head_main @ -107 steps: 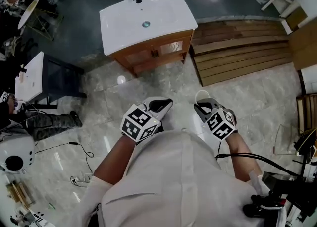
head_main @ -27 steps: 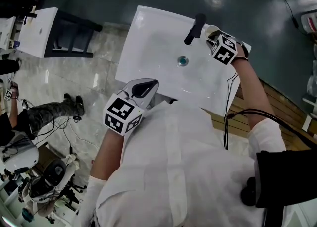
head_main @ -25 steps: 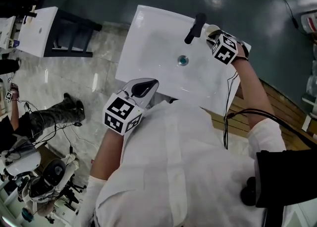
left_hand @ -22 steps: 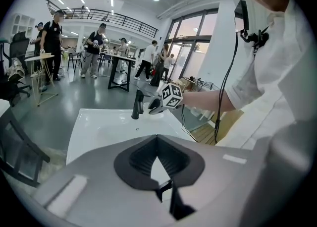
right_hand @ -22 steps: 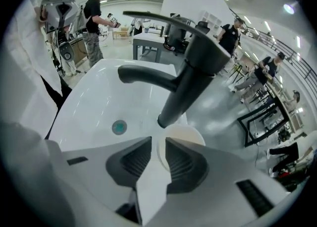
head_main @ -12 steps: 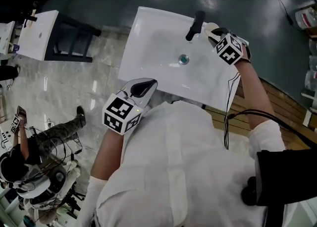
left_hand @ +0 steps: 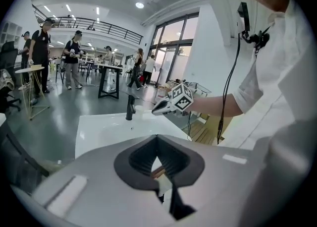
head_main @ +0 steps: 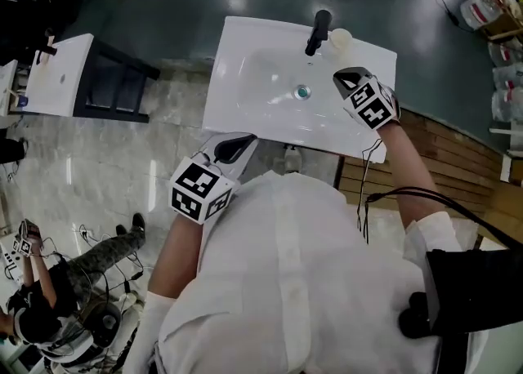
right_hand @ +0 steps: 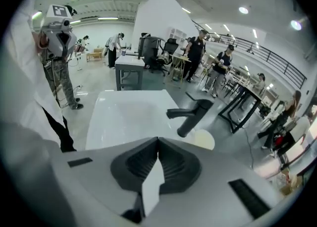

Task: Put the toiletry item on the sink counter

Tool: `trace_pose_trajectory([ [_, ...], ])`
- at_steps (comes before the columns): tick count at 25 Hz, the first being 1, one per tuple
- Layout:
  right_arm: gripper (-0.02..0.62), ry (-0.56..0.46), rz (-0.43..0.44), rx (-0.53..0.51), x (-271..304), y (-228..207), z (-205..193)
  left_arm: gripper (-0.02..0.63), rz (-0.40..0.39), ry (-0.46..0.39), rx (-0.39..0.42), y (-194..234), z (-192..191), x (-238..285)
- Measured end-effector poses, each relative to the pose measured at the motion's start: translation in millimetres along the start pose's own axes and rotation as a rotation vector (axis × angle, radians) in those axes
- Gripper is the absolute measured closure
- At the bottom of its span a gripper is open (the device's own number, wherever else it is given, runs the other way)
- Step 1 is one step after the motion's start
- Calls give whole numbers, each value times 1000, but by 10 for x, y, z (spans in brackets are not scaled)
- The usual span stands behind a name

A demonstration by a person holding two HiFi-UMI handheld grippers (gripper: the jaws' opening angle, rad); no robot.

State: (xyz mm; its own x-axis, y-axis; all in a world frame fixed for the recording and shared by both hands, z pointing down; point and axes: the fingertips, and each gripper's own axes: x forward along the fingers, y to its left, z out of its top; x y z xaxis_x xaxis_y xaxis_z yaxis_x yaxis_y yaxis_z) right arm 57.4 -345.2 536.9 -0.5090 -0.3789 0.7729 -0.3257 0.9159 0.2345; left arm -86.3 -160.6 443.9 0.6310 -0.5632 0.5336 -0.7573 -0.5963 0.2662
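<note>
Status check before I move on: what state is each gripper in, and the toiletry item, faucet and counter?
Left gripper: shut, empty, by the counter's front edge.
Right gripper: shut, empty, over the counter, apart from the item.
Item: resting on the counter, right beside the faucet base.
Faucet: upright, no water seen running.
Counter: bears only the item; basin looks dry.
</note>
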Motion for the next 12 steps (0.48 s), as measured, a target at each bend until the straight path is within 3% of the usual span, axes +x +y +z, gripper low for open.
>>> trace_pose_trajectory([
  [12, 589, -69, 73, 211, -430, 1706, 244, 600, -93, -34, 41, -251, -387, -630],
])
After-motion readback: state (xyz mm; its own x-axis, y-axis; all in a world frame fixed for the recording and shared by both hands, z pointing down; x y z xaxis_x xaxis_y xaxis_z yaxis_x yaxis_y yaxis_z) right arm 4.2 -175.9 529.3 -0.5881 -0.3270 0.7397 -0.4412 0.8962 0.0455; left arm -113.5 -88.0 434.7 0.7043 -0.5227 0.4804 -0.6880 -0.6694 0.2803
